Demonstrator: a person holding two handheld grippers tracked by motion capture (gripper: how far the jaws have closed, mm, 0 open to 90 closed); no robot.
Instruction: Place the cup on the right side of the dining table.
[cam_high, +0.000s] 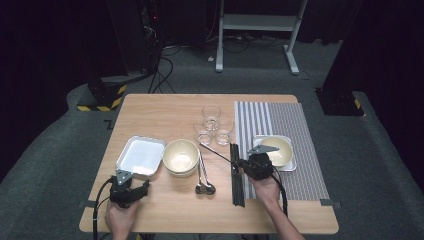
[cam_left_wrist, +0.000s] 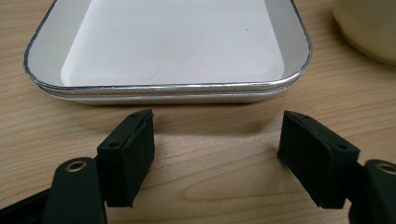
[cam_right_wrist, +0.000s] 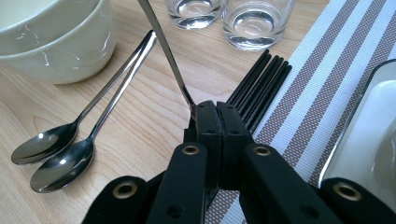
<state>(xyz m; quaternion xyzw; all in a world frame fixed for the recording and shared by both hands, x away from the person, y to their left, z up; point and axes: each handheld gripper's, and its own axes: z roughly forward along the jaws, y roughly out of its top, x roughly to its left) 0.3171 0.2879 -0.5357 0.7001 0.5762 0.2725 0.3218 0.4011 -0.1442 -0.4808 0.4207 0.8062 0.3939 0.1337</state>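
1. The right gripper (cam_right_wrist: 215, 109) has its black jaws pressed together, pinching a slim shiny metal spoon by the bowl end of its handle (cam_right_wrist: 163, 51); the handle rises away from the jaws towards the glasses.
2. From the high view, that spoon (cam_high: 216, 151) runs slantwise from the right gripper (cam_high: 239, 164) up and left, its far tip close to the glasses.
3. The held spoon sits between the cream bowls and the striped mat, just above the bundle of black chopsticks (cam_right_wrist: 261, 86), which lies along the mat's left edge.
4. Two more polished metal spoons (cam_right_wrist: 70, 140) lie side by side on the light wooden table (cam_high: 165, 205), bowls towards the person, just right of the stacked cream ceramic bowls (cam_high: 181, 157).
5. Three clear drinking glasses (cam_high: 213, 125) stand clustered near the table's middle.
6. On the grey-and-white striped placemat (cam_high: 290, 120), a cream bowl (cam_high: 278, 149) sits in a small white tray right beside the right gripper.
7. The left gripper (cam_left_wrist: 217, 149) rests low, jaws spread wide with bare wood between them.
8. Just ahead of it lies a white rectangular enamel tray with a silver rim (cam_left_wrist: 177, 51), close but untouched.
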